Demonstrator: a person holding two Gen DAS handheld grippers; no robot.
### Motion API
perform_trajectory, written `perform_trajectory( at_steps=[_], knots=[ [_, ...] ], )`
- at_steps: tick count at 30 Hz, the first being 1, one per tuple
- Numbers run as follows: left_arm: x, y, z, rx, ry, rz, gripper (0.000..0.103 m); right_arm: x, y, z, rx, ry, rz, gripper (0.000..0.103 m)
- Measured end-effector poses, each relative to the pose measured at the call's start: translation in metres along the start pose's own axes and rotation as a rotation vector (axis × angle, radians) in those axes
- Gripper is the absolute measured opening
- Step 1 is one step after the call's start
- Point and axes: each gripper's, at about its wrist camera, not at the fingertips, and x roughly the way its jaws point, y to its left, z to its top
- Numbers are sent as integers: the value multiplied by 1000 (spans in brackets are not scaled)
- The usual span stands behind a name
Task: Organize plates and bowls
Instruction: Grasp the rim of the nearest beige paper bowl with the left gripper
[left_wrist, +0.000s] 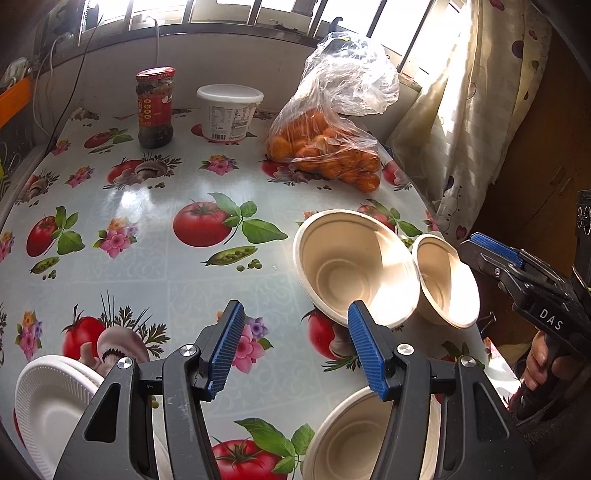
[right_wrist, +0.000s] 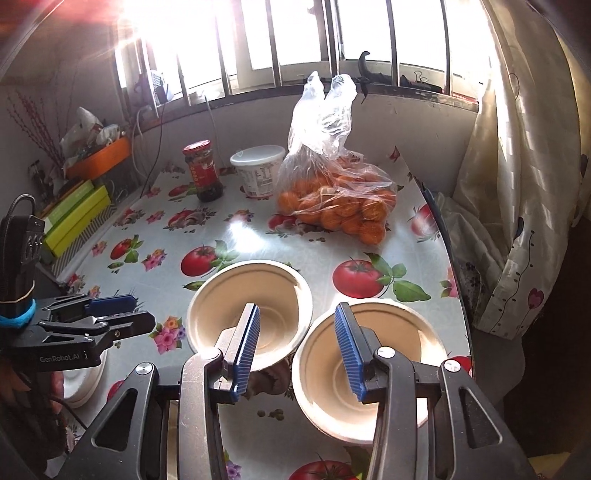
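Observation:
Three beige paper bowls stand on the tomato-print table. In the left wrist view one bowl (left_wrist: 356, 267) is at middle right, a second (left_wrist: 445, 280) right of it, a third (left_wrist: 354, 439) under my right finger. White plates (left_wrist: 48, 398) are stacked at lower left. My left gripper (left_wrist: 295, 328) is open and empty above the table. In the right wrist view my right gripper (right_wrist: 295, 325) is open and empty above the gap between two bowls, one (right_wrist: 251, 310) on the left, one (right_wrist: 369, 369) on the right. The plates (right_wrist: 83, 384) show at lower left.
A bag of oranges (left_wrist: 325, 147), a white tub (left_wrist: 229, 110) and a red-lidded jar (left_wrist: 155, 107) stand at the table's back. A curtain (left_wrist: 461, 122) hangs by the right edge. Green boxes (right_wrist: 77, 218) and an orange tray (right_wrist: 99, 157) sit left of the table.

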Motion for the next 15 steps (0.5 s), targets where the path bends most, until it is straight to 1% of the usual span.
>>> perform_trajectory(
  at_steps=[1, 3, 5, 8, 11, 15],
  knots=[
    [2, 1, 0, -6, 4, -8, 59, 5, -1, 1, -1, 10, 5, 35],
    [5, 2, 2, -12, 4, -14, 59, 16, -5, 3, 14, 33, 24, 28],
    [9, 3, 4, -22, 9, -23, 54, 26, -8, 5, 12, 53, 16, 25],
    [15, 3, 8, -23, 23, -29, 52, 38, -9, 7, 1, 77, 20, 21],
    [23, 4, 10, -30, 42, -33, 47, 46, -9, 7, 0, 91, 50, 21],
    [32, 6, 10, -46, 58, -49, 45, 59, -7, 9, -12, 110, 43, 20]
  ],
)
